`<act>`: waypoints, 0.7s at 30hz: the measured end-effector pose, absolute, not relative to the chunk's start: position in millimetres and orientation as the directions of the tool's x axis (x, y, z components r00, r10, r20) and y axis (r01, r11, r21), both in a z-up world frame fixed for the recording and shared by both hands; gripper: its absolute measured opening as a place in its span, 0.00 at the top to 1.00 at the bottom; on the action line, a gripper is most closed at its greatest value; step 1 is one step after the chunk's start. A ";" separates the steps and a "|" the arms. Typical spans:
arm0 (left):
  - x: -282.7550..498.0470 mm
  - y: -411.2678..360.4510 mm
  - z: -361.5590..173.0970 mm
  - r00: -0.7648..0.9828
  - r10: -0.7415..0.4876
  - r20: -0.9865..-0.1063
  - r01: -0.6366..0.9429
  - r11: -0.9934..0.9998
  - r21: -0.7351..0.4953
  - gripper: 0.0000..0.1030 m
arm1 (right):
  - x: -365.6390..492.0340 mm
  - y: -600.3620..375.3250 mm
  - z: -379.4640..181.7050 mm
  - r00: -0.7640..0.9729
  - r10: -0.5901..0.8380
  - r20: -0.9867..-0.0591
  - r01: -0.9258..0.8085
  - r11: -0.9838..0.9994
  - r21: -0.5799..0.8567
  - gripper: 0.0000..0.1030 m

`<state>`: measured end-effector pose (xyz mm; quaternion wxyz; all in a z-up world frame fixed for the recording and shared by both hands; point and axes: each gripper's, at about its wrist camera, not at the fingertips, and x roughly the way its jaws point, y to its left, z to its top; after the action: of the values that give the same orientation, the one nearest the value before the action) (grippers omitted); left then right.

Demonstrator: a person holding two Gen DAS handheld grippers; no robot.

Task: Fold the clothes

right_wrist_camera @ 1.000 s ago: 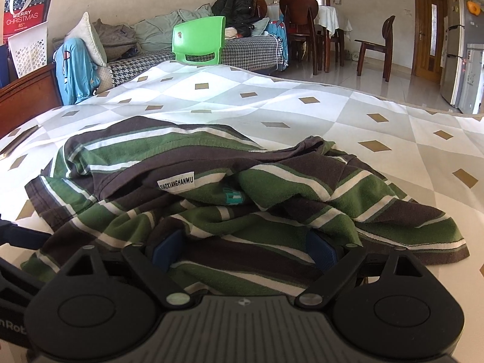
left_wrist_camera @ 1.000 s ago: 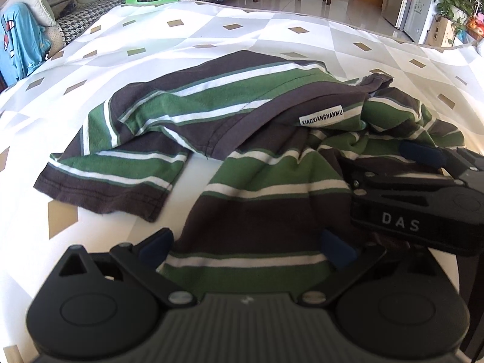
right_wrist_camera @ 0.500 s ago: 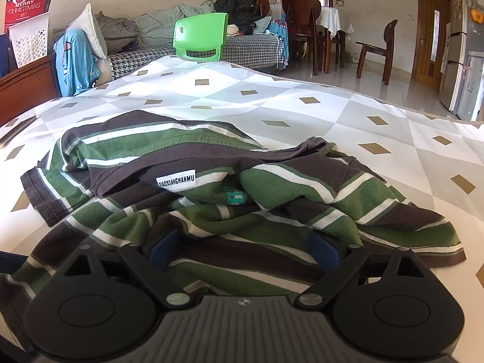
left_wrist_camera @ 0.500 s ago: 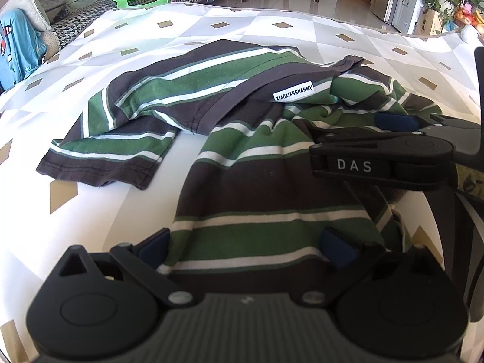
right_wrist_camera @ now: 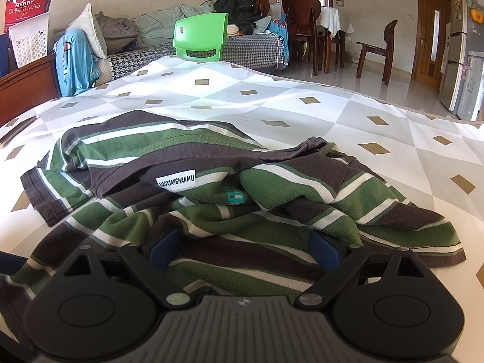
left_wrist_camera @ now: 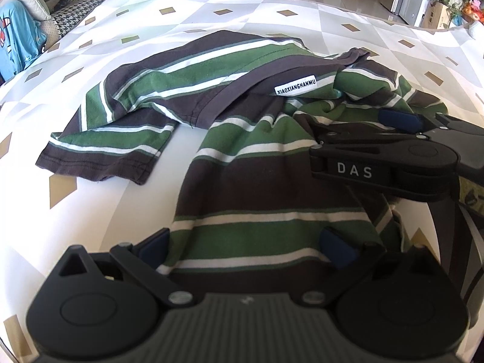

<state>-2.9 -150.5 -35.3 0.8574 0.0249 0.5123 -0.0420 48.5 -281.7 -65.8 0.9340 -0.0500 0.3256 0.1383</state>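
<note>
The left gripper (left_wrist_camera: 245, 246) is being held low over the near hem of the striped T-shirt (left_wrist_camera: 242, 157), its two blue pads spread wide apart, with cloth lying under and between them but not being pinched. The right gripper (right_wrist_camera: 243, 251) is likewise being held with its pads wide apart, over the bunched middle of the same garment; in the left wrist view it is being seen from the side (left_wrist_camera: 390, 151), entering from the right and hovering just above the crumpled folds.

The T-shirt, banded in green, dark brown and white, is lying crumpled on the patterned sheet (left_wrist_camera: 211, 15), with one sleeve (left_wrist_camera: 103, 154) spread flat to the left and the collar label (left_wrist_camera: 295, 86) facing up near the centre. A small teal tag (right_wrist_camera: 236, 196) is being shown just right of the label in the right wrist view.

Compared with the view of one second ago, the garment is lying as it was, and the right wrist view is being kept almost unchanged. In the left wrist view, the shirt is being framed slightly differently than half a second ago, and the right gripper is appearing lower and further right. Both grippers are being kept as wide as before.

A green chair (right_wrist_camera: 201, 37) is standing beyond the far edge of the sheet.
</note>
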 end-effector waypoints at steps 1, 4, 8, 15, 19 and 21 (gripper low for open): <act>-2.9 -150.8 -35.4 0.470 -0.045 -0.881 0.094 0.996 -0.001 0.00 | 48.5 -281.7 -65.8 0.750 0.226 -0.622 -0.291 0.957 -0.003 0.11; -2.1 -152.6 -35.2 0.464 -0.039 -0.885 0.086 0.996 0.001 0.00 | 48.5 -281.7 -65.8 0.750 0.226 -0.622 -0.291 0.957 -0.003 0.11; -3.2 -153.1 -35.6 0.468 -0.037 -0.883 0.083 0.997 0.002 0.00 | 48.4 -281.6 -65.8 0.750 0.226 -0.622 -0.291 0.957 -0.003 0.11; -3.5 -154.9 -35.9 0.475 -0.031 -0.879 0.071 0.997 0.003 0.00 | 48.2 -281.7 -66.0 0.750 0.226 -0.622 -0.291 0.957 -0.002 0.11; -2.0 -156.5 -36.2 0.475 -0.027 -0.880 0.061 0.998 0.002 0.00 | 48.0 -281.6 -66.3 0.750 0.227 -0.622 -0.291 0.957 -0.001 0.11; -1.2 -158.1 -36.2 0.474 -0.023 -0.880 0.055 0.999 0.003 0.00 | 47.9 -281.5 -66.4 0.750 0.226 -0.622 -0.291 0.957 -0.002 0.11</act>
<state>-1.2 -158.1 -36.2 0.8583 0.0152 0.5124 -0.0227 47.9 -281.5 -66.4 0.9340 -0.0493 0.3256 0.1384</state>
